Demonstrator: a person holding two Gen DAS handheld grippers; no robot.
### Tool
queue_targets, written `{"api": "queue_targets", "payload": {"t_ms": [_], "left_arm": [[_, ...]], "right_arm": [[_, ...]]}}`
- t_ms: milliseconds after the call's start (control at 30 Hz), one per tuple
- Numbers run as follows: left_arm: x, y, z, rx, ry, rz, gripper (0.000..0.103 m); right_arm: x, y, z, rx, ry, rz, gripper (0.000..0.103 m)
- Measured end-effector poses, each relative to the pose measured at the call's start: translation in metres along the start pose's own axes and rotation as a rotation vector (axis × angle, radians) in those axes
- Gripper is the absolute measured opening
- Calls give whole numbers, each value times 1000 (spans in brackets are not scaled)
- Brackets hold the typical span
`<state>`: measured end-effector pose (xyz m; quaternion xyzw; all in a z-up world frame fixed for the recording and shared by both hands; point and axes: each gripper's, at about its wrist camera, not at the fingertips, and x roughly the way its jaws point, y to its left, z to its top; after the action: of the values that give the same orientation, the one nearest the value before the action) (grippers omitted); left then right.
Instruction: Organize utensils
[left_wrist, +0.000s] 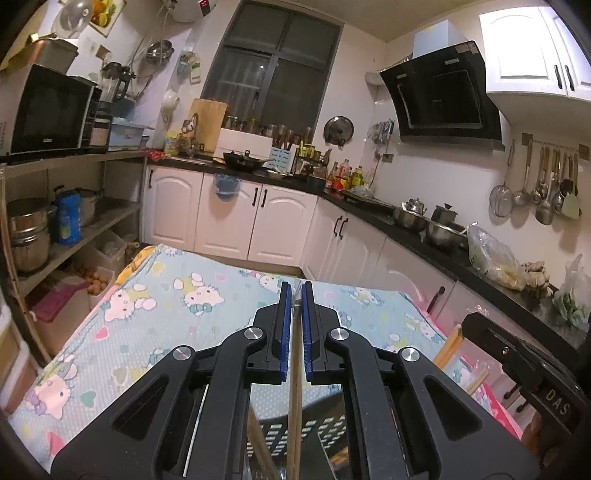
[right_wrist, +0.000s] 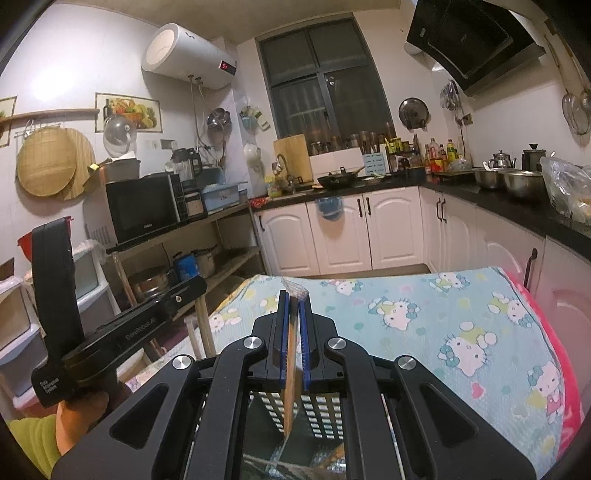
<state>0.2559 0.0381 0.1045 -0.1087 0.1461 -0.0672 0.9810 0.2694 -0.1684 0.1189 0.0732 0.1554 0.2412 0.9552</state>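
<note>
Left black gripper with blue pads (left_wrist: 295, 295) clamped on bare wooden chopsticks (left_wrist: 294, 398), right black gripper (right_wrist: 293, 301) clamped on plastic-wrapped wooden chopsticks (right_wrist: 290, 354), both above a dark perforated plastic basket (right_wrist: 321, 413), cartoon-cat-print blue tablecloth (left_wrist: 147, 317) beneath

**Kitchen around me**

Ahead I see a cartoon-cat cloth (left_wrist: 177, 295) spread flat, white cabinets (left_wrist: 280, 221) under a dark counter (left_wrist: 406, 225), a microwave (left_wrist: 48, 110) on a shelf, a range hood (left_wrist: 443, 92), and a water heater (right_wrist: 188, 55) on the wall.
</note>
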Motion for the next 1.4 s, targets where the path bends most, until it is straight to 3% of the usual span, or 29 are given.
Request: {"api": "queue_targets", "payload": {"t_ms": [733, 1100, 1400], "left_arm": [[-15, 11, -13, -13, 13, 8, 2], [-29, 16, -16, -31, -1, 25, 7], [-37, 17, -15, -35, 3, 31, 18]], "right_arm": [[-16, -4, -22, 14, 109, 10, 7], [-23, -7, -26, 17, 119, 2, 18], [-39, -8, -32, 12, 125, -4, 26]]}}
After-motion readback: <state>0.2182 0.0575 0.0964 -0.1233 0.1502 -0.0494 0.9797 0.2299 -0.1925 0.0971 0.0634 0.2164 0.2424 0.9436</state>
